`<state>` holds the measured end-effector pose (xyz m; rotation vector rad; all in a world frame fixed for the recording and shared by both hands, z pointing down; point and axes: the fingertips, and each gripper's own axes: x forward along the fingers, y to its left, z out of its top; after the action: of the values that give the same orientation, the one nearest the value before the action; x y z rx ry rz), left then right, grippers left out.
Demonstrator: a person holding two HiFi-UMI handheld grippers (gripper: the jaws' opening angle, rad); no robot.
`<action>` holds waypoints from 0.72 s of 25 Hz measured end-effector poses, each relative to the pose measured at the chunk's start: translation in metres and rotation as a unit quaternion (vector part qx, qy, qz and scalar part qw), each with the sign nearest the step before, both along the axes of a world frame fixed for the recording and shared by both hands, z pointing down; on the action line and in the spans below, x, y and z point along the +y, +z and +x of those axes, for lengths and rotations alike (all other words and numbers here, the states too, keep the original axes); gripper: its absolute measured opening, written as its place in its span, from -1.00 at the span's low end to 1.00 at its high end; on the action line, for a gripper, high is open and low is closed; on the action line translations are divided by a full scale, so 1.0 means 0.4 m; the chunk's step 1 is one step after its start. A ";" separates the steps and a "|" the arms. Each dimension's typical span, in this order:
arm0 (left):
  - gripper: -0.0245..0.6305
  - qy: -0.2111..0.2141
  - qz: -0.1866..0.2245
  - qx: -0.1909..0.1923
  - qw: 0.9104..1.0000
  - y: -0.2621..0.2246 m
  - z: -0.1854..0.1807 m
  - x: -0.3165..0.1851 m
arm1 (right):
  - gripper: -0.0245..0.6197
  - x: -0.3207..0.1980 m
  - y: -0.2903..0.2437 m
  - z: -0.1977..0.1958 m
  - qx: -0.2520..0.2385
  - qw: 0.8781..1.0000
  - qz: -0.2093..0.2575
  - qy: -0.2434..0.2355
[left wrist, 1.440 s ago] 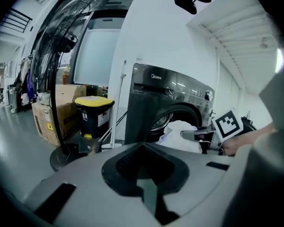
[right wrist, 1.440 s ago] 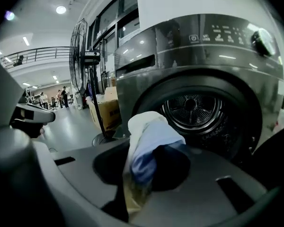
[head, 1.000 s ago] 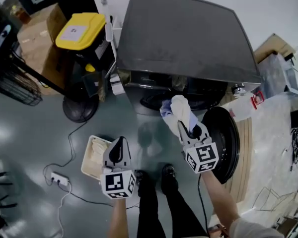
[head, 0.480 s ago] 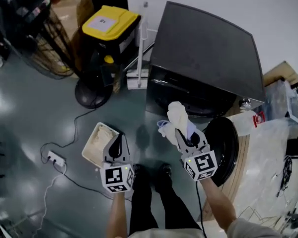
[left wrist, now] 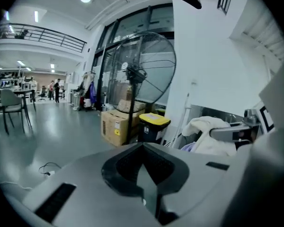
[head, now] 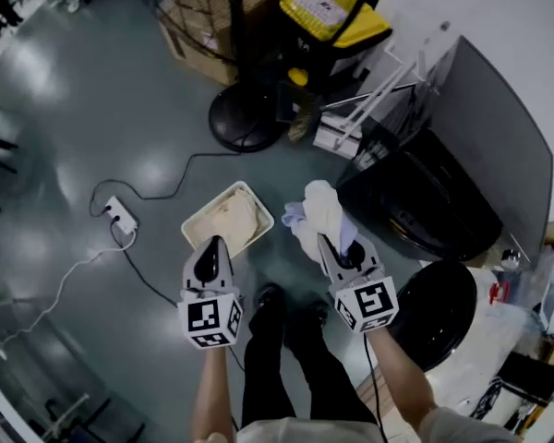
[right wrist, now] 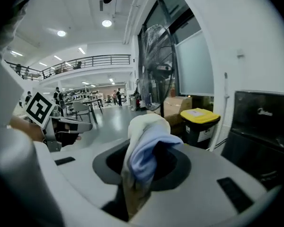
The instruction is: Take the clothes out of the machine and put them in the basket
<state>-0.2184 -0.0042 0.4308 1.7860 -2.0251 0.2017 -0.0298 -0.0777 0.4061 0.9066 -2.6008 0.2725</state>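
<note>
My right gripper [head: 336, 245] is shut on a bundle of white and pale blue clothes [head: 318, 214], held in the air just right of the cream basket [head: 199, 223]. The basket stands on the floor and holds a cream cloth [head: 233, 221]. In the right gripper view the clothes [right wrist: 146, 148] bulge up out of the jaws of the right gripper [right wrist: 141, 176]. My left gripper [head: 211, 250] hovers at the basket's near edge, shut and empty; its jaws meet in the left gripper view [left wrist: 143, 149]. The dark washing machine [head: 480, 146] stands at the right, its round door [head: 441, 314] swung open.
A pedestal fan's base [head: 247, 118] stands beyond the basket, with a yellow-lidded bin [head: 334, 11] and a cardboard box [head: 196, 28] behind it. A power strip [head: 122, 215] and its cables lie on the floor at the left. The person's shoes [head: 264, 299] are below the basket.
Both grippers and the view have swung left, away from the machine's opening. The right gripper has carried the clothes over beside the basket; the left gripper now sits at the basket's near edge.
</note>
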 end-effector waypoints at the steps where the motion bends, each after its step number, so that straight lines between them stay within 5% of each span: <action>1: -0.87 -0.016 -0.001 0.000 1.000 0.009 -0.047 0.021 | -0.60 0.007 0.010 -0.052 -0.002 1.000 -0.003 -0.015; 9: -0.87 -0.153 -0.024 0.002 0.988 0.085 -0.322 0.246 | -0.60 0.132 0.121 -0.436 -0.006 0.986 -0.032 -0.163; 18: -0.87 -0.217 -0.055 0.011 0.974 0.235 -0.480 0.427 | -0.60 0.260 0.367 -0.695 0.010 0.971 -0.081 -0.225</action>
<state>-0.4104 0.1666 0.5246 1.2347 -2.2794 0.1526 -0.3077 0.0262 0.5528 0.2475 -2.6276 0.3394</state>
